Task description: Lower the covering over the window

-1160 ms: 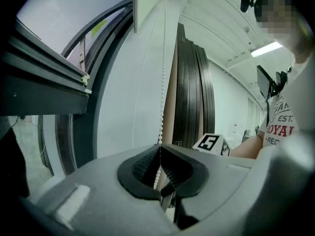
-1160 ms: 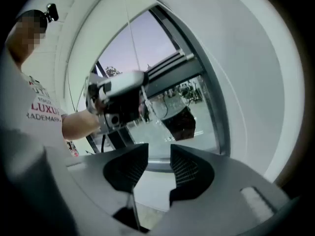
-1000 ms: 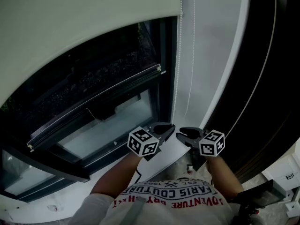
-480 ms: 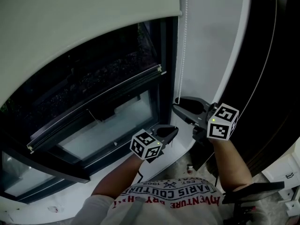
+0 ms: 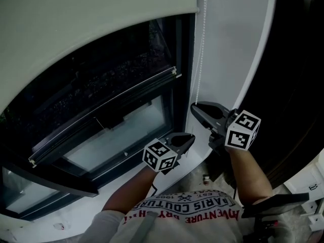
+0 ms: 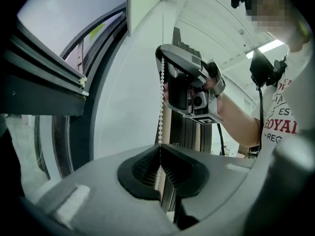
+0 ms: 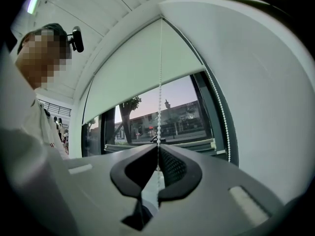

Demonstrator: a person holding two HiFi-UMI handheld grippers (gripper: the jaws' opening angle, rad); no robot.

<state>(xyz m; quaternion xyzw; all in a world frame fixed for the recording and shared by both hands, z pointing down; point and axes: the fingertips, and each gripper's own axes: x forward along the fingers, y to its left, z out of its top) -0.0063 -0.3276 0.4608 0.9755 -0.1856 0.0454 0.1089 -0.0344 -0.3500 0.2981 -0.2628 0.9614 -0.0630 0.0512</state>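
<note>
A pale roller blind (image 5: 76, 24) covers the upper part of the dark window (image 5: 101, 110). Its white bead chain (image 5: 201, 49) hangs down the window's right side. My left gripper (image 5: 191, 136) is shut on the chain low down, and the beads run up from its pads (image 6: 159, 149). My right gripper (image 5: 194, 108) sits higher on the same chain (image 6: 161, 97), above and right of the left one. Its jaws (image 7: 158, 149) are closing with the chain (image 7: 160, 82) pinched between the pads. The blind (image 7: 142, 68) reaches about halfway down the glass.
A white wall strip (image 5: 228, 49) runs to the right of the chain, with a dark frame (image 5: 298, 85) beyond it. The chain's second strand (image 7: 220, 117) hangs along the window frame. A white sill (image 5: 167, 181) lies below the window, close to my arms.
The right gripper has risen from beside the left gripper to a higher spot on the chain, and its jaws have gone from open to pinching the beads. The left gripper has stayed put.
</note>
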